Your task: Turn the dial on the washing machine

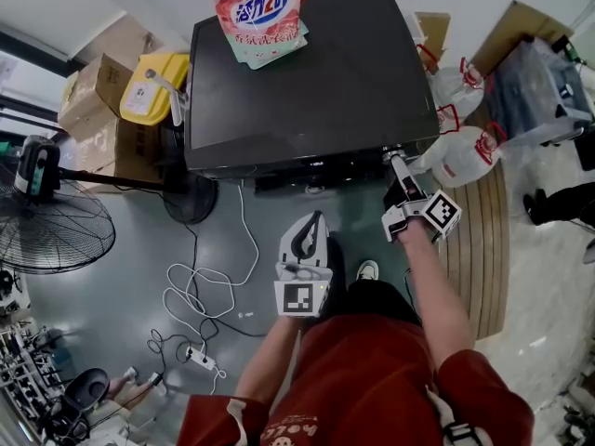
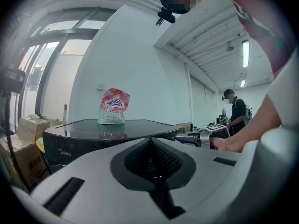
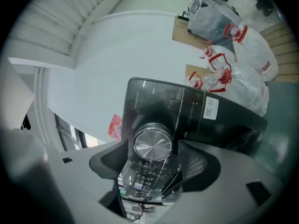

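**A:** where's the dial (image 3: 153, 145) at?

**B:** on the front panel of the washing machine (image 1: 307, 82), near its front-right corner. The right claw (image 1: 395, 163) is wide open around it, one pad on each side, not squeezing it.

**A:** and the left claw (image 1: 313, 219)?

**B:** closed up with nothing in it, held well clear of the front edge.

Ahead of me stands the washing machine (image 1: 307, 72), with a detergent pouch (image 1: 261, 12) on its top at the rear left. Boxes (image 1: 98, 100) sit left of it, a fan (image 1: 51, 226) nearer me, bags (image 1: 465, 151) right. Its dial (image 3: 152, 144) lies between the fingers of my right gripper (image 1: 396, 163).
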The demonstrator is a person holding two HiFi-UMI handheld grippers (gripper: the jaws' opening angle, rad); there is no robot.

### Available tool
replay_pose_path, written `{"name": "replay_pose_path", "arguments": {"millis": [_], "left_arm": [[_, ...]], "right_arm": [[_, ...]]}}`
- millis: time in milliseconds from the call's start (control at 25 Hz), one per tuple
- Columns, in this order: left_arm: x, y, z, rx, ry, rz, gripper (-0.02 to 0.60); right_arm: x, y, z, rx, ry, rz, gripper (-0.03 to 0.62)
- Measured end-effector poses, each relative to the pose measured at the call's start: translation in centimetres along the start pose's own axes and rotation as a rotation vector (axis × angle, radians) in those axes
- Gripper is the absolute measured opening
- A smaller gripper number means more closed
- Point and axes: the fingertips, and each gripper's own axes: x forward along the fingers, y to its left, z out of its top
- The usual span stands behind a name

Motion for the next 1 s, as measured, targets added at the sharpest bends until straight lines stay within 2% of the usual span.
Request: {"name": "replay_pose_path", "arguments": {"millis": [80, 200, 320, 440, 760, 1000], "left_arm": [[0.0, -0.2, 0.0, 0.019, 0.004, -0.008, 0.009], [0.0, -0.5, 0.3, 0.024, -0.004, -0.012, 0.009], [0.0, -0.6, 0.3, 0.024, -0.007, -0.016, 0.009], [-0.1, -0.5, 0.1, -0.009, 0.004, -0.003, 0.009], [-0.4, -0.5, 0.6, 0.001, -0.017, 0.0, 0.009], [-0.5, -0.3, 0.4, 0.001, -0.008, 0.005, 0.009]], "right_arm": [[-0.3, 0.0, -0.2, -0.05, 0.018, -0.011, 0.344], [-0.9, 0.0, -0.8, -0.146, 0.052, -0.051, 0.351], [-1.6, -0.5, -1.3, -0.282, 0.085, -0.12, 0.351], [-1.8, -0.6, -1.6, -0.429, 0.112, -0.166, 0.351], [-2.2, 0.7, -0.5, -0.952, 0.107, -0.348, 0.351], [-1.5, 1.8, -0.9, -1.307, 0.178, -0.421, 0.351]]}}
